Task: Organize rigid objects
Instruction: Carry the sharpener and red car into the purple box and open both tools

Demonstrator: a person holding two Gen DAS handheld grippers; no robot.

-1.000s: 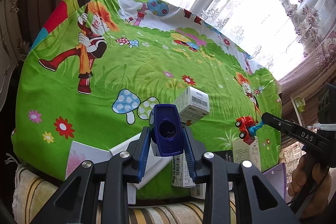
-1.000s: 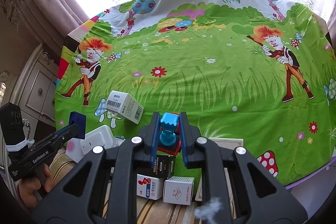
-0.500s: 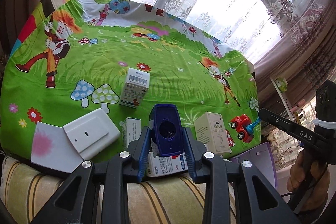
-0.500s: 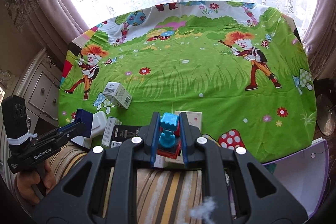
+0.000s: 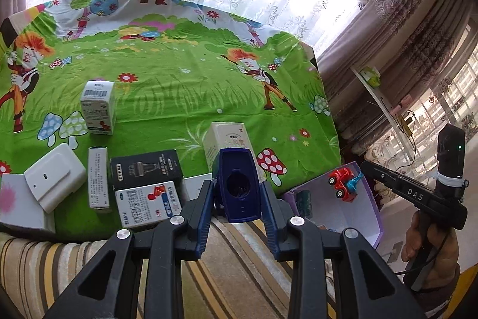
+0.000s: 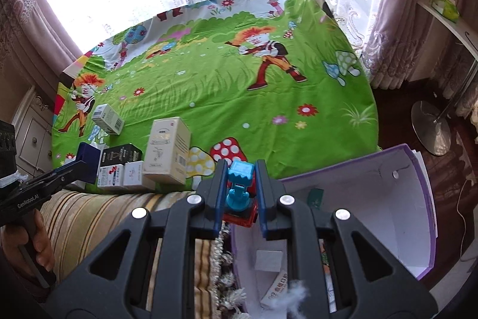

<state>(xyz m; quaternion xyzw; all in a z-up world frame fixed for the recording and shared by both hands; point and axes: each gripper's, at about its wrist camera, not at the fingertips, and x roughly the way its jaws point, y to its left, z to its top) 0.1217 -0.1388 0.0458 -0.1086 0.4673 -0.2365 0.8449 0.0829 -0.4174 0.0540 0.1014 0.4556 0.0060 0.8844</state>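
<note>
My left gripper [image 5: 238, 182] is shut on a dark blue case [image 5: 239, 199] with a round hole, held above the table's front edge just in front of a cream box [image 5: 228, 136]. My right gripper [image 6: 240, 168] is shut on a red and blue toy truck [image 6: 239, 196]. The left wrist view shows that truck [image 5: 343, 186] hanging over an open white box with a purple rim [image 5: 369, 217]. In the right wrist view the purple-rimmed box [image 6: 418, 193] lies below and to the right of the fingers, with small items inside. The left gripper [image 6: 79, 165] shows there at the far left.
Several cartons lie on the green cartoon tablecloth [image 5: 185, 85]: a barcode box [image 5: 98, 109], a black box [image 5: 146, 169], a red-and-blue printed box [image 5: 149, 204], a narrow box [image 5: 98, 177] and a white device [image 5: 55, 177]. A striped cushion [image 5: 209, 259] runs along the front. A round stand base [image 6: 430, 132] sits on the floor.
Both grippers have swung right along the table's front edge with their loads. The purple-rimmed box has come into view and the toy truck now hangs over it.
</note>
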